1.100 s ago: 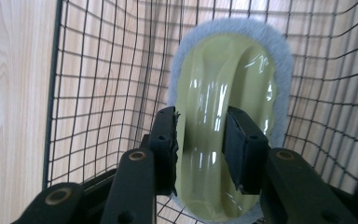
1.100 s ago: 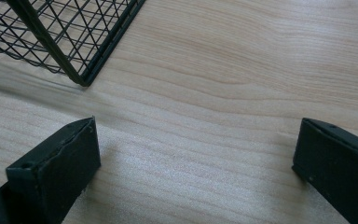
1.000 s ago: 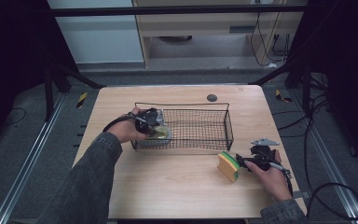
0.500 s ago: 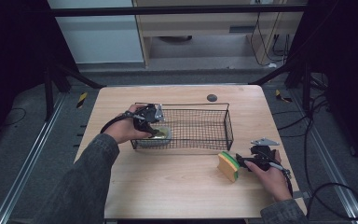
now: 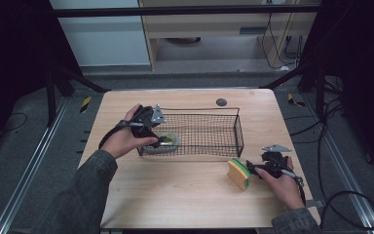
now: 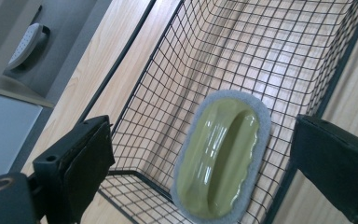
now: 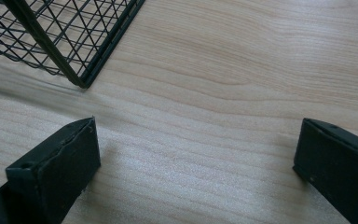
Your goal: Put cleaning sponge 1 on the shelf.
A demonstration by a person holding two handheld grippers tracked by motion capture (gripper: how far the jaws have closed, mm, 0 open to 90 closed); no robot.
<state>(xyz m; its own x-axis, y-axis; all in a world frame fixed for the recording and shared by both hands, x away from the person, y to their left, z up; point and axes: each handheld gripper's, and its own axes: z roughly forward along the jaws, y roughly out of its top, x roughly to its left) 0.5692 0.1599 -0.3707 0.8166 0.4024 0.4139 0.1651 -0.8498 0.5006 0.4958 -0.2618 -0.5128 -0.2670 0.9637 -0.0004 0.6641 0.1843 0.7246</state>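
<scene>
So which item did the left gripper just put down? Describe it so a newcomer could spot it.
Start at the black wire basket mid-table. At its left end, below the left gripper, whose jaws have just been opening, lies the scrubber. It is an olive-green glossy oval on a grey pad, unlike the yellow-green sponge outside.

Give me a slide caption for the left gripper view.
Open left claw above green scrubber lying in wire basket.
</scene>
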